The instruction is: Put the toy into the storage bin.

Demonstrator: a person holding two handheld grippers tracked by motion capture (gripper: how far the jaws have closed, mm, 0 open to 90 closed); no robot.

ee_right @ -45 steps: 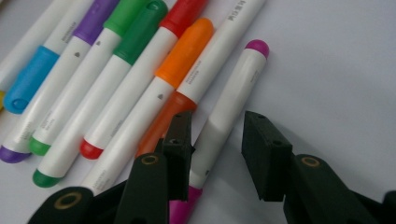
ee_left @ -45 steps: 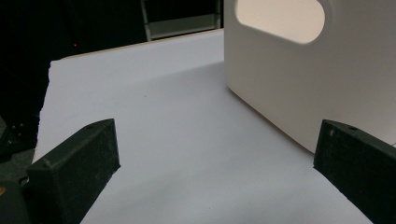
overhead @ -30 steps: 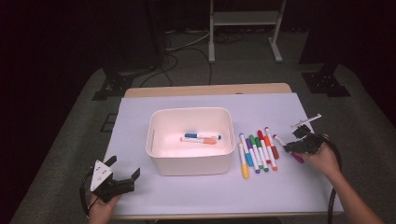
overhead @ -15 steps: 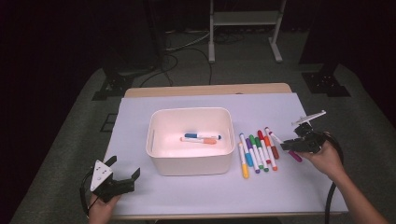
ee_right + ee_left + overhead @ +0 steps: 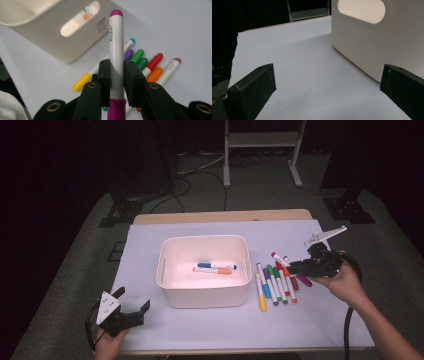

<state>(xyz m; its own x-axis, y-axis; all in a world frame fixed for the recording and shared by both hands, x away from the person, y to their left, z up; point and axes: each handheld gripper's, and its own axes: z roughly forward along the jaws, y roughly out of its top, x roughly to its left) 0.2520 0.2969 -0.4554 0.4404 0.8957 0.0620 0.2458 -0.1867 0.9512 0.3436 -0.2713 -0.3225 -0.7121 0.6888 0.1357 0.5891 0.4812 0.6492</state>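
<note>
table (image 5: pixel 150 250): white-covered | bin (image 5: pixel 205 292): centre, two markers inside | marker row (image 5: pixel 275 285): right of bin | right gripper (image 5: pixel 295 266): clamped on purple marker (image 5: pixel 116 45), lifted off the row since a second ago (bin next, likely) | left gripper (image 5: pixel 132 312): jaws apart, idle

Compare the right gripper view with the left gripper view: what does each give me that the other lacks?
Right gripper view: the right gripper shut on a magenta-capped marker, with loose markers lying on the white table cover beneath it.

Left gripper view: the left gripper, jaws wide apart with nothing between them, just above the cover.

Both: the white bin with its handle slot, and the cover.
</note>
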